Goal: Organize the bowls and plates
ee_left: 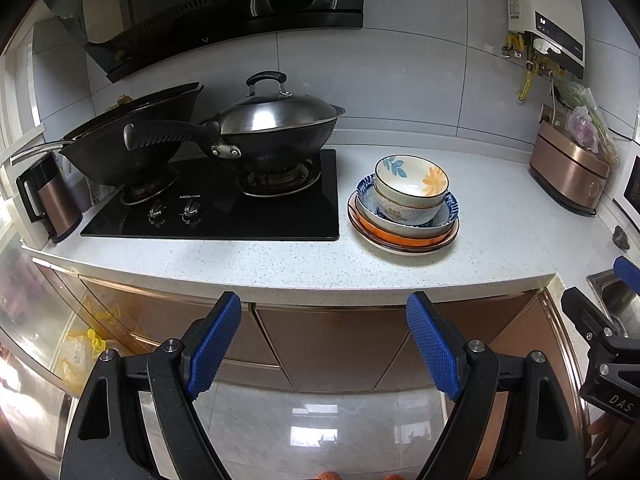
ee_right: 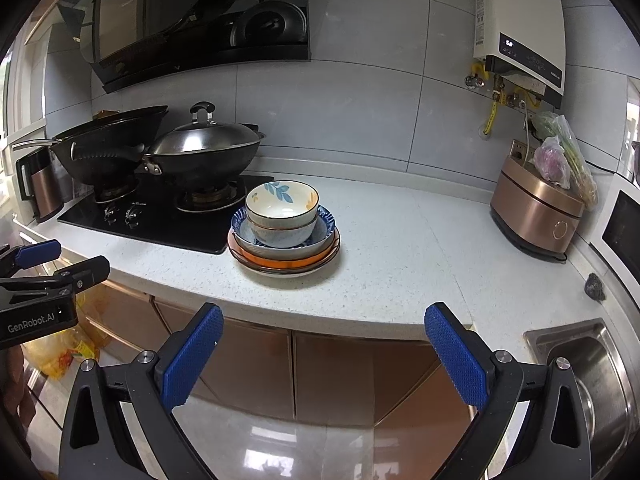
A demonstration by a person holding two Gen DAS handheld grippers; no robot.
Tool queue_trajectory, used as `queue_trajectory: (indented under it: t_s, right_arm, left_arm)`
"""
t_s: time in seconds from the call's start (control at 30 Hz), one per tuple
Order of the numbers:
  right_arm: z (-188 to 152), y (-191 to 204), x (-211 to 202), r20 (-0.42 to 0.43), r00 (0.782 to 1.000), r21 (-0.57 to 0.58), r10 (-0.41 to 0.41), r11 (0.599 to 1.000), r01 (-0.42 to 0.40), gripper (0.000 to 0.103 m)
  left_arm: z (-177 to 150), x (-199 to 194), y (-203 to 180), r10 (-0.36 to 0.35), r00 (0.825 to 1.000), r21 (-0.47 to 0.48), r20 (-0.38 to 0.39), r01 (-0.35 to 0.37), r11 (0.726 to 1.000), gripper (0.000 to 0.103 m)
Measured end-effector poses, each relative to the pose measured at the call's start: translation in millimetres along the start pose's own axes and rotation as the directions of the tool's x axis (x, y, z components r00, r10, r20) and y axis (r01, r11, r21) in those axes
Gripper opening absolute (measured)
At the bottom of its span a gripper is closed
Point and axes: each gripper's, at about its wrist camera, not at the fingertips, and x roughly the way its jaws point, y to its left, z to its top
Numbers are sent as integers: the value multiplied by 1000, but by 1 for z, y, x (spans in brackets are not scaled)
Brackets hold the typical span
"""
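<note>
A stack of dishes stands on the white speckled counter (ee_left: 280, 264) (ee_right: 400, 272), just right of the stove. On top is a cream bowl with flower prints (ee_left: 411, 179) (ee_right: 282, 201), nested in a second cream bowl. Under them lie a blue-patterned bowl (ee_left: 448, 216) (ee_right: 320, 240) and an orange plate (ee_left: 400, 236) (ee_right: 280, 261) on a pale plate. My left gripper (ee_left: 325, 346) hangs open in front of the counter edge, nothing between its blue pads. My right gripper (ee_right: 323, 354) is open too, below the counter edge, apart from the stack.
Two black woks (ee_left: 276, 128) (ee_right: 200, 152) sit on the black gas stove (ee_left: 224, 208) (ee_right: 160, 224). A kettle (ee_left: 44, 200) stands far left, a copper rice cooker (ee_left: 568, 172) (ee_right: 536, 208) at back right, a steel sink (ee_right: 592, 384) at right. Brown cabinets run below.
</note>
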Motion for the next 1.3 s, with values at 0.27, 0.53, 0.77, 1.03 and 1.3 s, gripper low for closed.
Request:
queue_trajectory:
  t_s: [0.27,0.53,0.77,1.03,1.3]
  right_arm:
    - [0,-1,1,-2,1000,-1,2,1000,-2,103]
    - [0,-2,1,-5,1000,-2,3,1000,-3,103]
    - [-1,-3,3,-9,1000,-1,5,1000,-5,103]
    - [-1,-6,7,-15,1000,-1,9,1000,-9,103]
    - [-1,-6,8,-16,1000,-9,12,1000,-12,103]
  left_arm:
    - [0,2,1,-15,1000,-11,-14,15,1000,80]
    - [0,3,-1,-19,1000,-4,-18,19,1000,80]
    - [0,6,-2,-18,1000,-3,-19,18,1000,80]
    - [-1,8,-4,-15,1000,-4,-26,15,1000,80]
    - [-2,9,-3,-17,999,-10,-29,17,1000,80]
